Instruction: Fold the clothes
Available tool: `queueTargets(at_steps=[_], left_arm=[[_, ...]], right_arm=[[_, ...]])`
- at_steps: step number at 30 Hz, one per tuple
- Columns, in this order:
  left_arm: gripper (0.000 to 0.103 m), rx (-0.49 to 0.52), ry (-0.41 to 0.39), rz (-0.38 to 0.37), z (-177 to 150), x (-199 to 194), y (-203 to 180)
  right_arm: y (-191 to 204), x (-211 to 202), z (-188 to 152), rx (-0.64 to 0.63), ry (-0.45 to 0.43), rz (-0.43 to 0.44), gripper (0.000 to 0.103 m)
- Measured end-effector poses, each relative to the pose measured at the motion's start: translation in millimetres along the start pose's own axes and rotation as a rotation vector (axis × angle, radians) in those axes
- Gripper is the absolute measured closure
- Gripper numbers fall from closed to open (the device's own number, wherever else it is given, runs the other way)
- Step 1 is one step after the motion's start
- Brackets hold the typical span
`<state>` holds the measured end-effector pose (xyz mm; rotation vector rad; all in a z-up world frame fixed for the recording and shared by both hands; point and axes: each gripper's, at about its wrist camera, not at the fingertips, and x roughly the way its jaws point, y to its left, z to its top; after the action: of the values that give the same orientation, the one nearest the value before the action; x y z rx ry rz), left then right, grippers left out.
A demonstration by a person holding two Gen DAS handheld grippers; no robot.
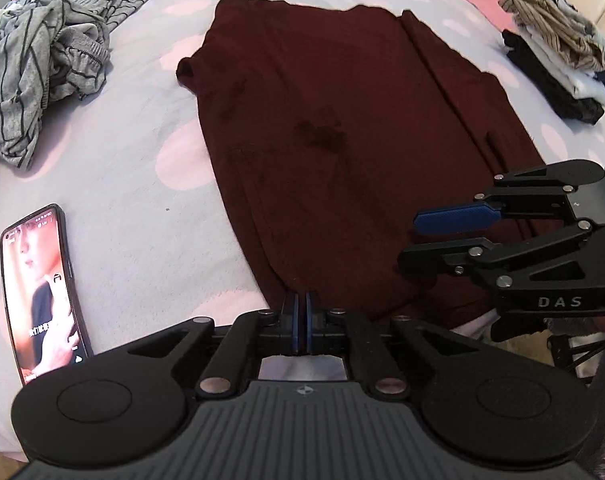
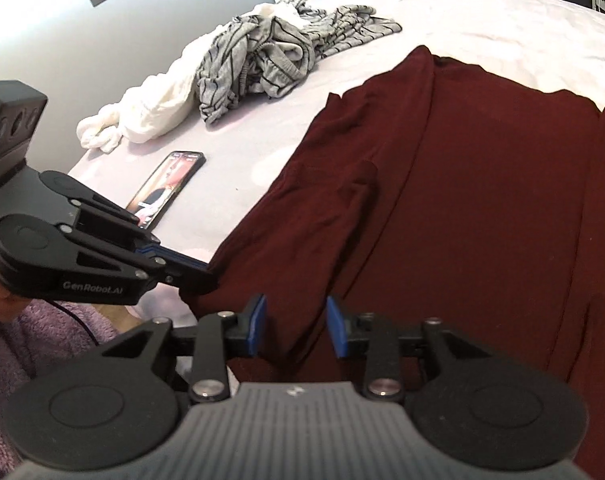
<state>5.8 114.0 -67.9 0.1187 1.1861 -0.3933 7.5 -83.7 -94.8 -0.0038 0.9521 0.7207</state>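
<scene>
My left gripper (image 1: 301,312) is pinched shut on the near hem of the maroon garment (image 1: 342,120) spread ahead of it, while my right gripper (image 2: 296,326) stands part open over the same hem, gripping nothing. If I lift now, 1 corner rises alone and the cloth skews or slips. How many layers the left pads hold I cannot make out.

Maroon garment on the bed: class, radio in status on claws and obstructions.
Left claw shut on maroon garment near hem. Right claw open over hem, nothing gripped. Phone lies clear, left of cloth.
</scene>
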Motion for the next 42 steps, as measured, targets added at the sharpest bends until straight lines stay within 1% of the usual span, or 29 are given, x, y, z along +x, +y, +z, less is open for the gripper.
queueTargets(at_steps=[1, 2, 3, 4, 6, 12, 15, 16, 17, 18, 19, 20, 23, 24, 25, 26, 28, 30, 33, 34, 35, 36, 37, 38, 40, 42], left_arm=[[0.101, 0.005, 0.006, 0.002, 0, 1, -1], [0.101, 0.011, 0.012, 0.005, 0, 2, -2], [0.101, 0.021, 0.018, 0.011, 1, 4, -3], [0.101, 0.031, 0.024, 0.017, 1, 5, -4], [0.101, 0.055, 0.040, 0.024, 2, 6, -7], [0.101, 0.111, 0.068, 0.027, 6, -3, -9], [0.101, 0.101, 0.073, 0.024, 5, -4, -4], [0.101, 0.095, 0.073, 0.025, 5, -4, -3], [0.101, 0.090, 0.073, 0.027, 4, -4, -2], [0.101, 0.088, 0.072, 0.027, 3, -4, -1], [0.101, 0.093, 0.070, 0.024, 2, -4, -1], [0.101, 0.096, 0.069, 0.021, 2, -4, -1], [0.101, 0.090, 0.068, 0.019, 4, -3, -1], [0.101, 0.090, 0.069, 0.017, 5, -2, -1], [0.101, 0.095, 0.070, 0.015, 5, -2, -2], [0.101, 0.104, 0.073, 0.012, 6, -3, -3], [0.101, 0.117, 0.080, 0.005, 6, -3, -5], [0.101, 0.096, 0.095, 0.004, 7, 4, -1], [0.100, 0.094, 0.112, 0.011, 8, 9, 0], [0.096, 0.093, 0.113, 0.012, 9, 7, 0], [0.086, 0.093, 0.115, 0.016, 10, 5, 0], [0.078, 0.096, 0.119, 0.031, 11, 3, 0], [0.065, 0.107, 0.121, 0.054, 13, -1, 0], [0.062, 0.124, 0.115, 0.074, 16, -6, 1], [0.062, 0.131, 0.097, 0.086, 25, -18, 7], [0.062, 0.107, 0.084, 0.084, 37, -27, 19]], right_arm=[[0, 4, -1, 0.000, 0.014, -0.003, 0.071], [-1, 6, -2, 0.000, 0.023, 0.000, 0.079], [-1, 8, -3, 0.000, 0.030, 0.008, 0.097], [-2, 8, -4, 0.002, 0.029, 0.015, 0.100], [-3, 5, -6, 0.009, 0.018, 0.030, 0.101], [-4, -6, -7, 0.055, 0.025, 0.084, 0.101], [-6, -6, -9, 0.081, 0.035, 0.098, 0.101], [-6, -7, -9, 0.085, 0.029, 0.095, 0.099], [-7, -7, -9, 0.086, 0.021, 0.080, 0.095], [-8, -7, -9, 0.092, 0.018, 0.072, 0.088], [-9, -7, -9, 0.102, 0.017, 0.071, 0.073], [-10, -7, -9, 0.111, 0.017, 0.070, 0.068], [-9, -3, -9, 0.110, 0.029, 0.080, 0.070], [-9, -1, -10, 0.108, 0.035, 0.084, 0.082], [-9, 1, -11, 0.110, 0.047, 0.095, 0.101], [-9, 3, -12, 0.117, 0.063, 0.108, 0.101], [-8, 4, -14, 0.113, 0.085, 0.100, 0.101], [-8, 6, -16, 0.111, 0.099, 0.089, 0.101], [-10, 8, -17, 0.130, 0.112, 0.085, 0.096], [-10, 8, -17, 0.135, 0.118, 0.081, 0.093], [-10, 6, -17, 0.130, 0.119, 0.071, 0.090], [-7, 2, -16, 0.114, 0.111, 0.055, 0.083], [-4, -2, -15, 0.090, 0.096, 0.033, 0.076], [0, -7, -13, 0.059, 0.078, 0.006, 0.075], [15, -16, -11, -0.039, 0.031, -0.046, 0.075], [31, -20, -8, -0.141, 0.000, -0.081, 0.075]])
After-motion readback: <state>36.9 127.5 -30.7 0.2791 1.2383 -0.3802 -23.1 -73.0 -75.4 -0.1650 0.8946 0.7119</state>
